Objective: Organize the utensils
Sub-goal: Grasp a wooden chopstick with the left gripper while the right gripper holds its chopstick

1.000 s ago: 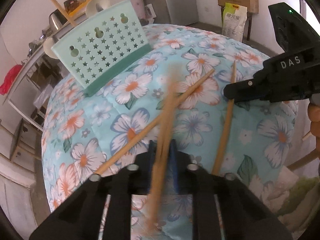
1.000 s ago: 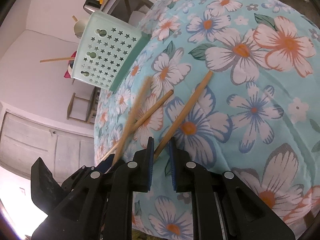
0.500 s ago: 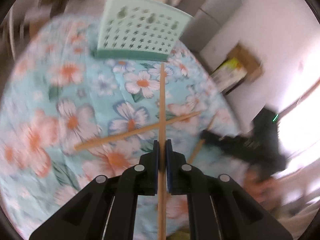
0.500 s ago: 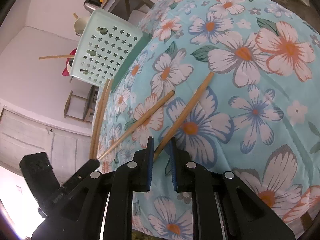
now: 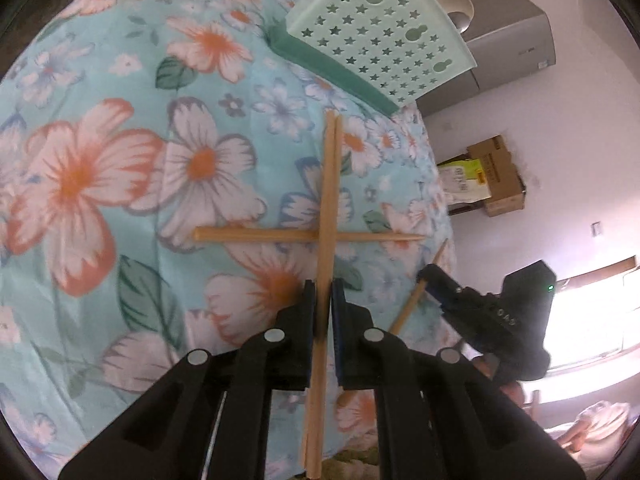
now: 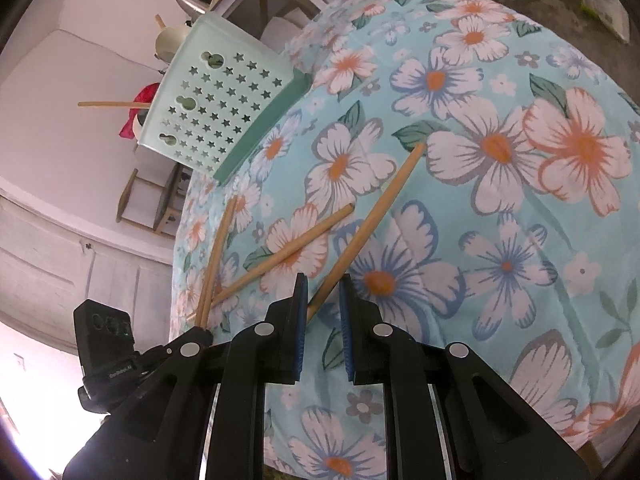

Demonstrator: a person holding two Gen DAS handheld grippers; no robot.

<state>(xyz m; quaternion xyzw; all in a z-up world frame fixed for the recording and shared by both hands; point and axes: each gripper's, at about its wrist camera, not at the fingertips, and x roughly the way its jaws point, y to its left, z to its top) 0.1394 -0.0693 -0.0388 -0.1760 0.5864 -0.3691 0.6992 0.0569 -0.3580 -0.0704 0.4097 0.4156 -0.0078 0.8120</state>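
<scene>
My left gripper [image 5: 322, 292] is shut on a pair of wooden chopsticks [image 5: 330, 184] that point toward the mint-green star-holed utensil basket [image 5: 384, 36]; the pair also shows in the right wrist view [image 6: 218, 256]. A loose chopstick [image 5: 308, 235] lies crosswise on the floral cloth under the held pair. My right gripper [image 6: 322, 284] is open, its jaws on either side of the near end of another loose chopstick [image 6: 368, 228]. The crosswise one [image 6: 292, 250] lies just left of it. The basket [image 6: 224, 108] stands tilted at the table's far edge.
The round table wears a light-blue floral cloth [image 5: 120, 160]. Beyond it stand a grey cabinet [image 5: 508, 36], a cardboard box [image 5: 496, 176] and a shelf with a bowl [image 6: 172, 40]. The table edge drops off close below both grippers.
My left gripper has swung round with the chopstick pair, which now points steadily at the basket. The right gripper has stayed over the same loose chopstick.
</scene>
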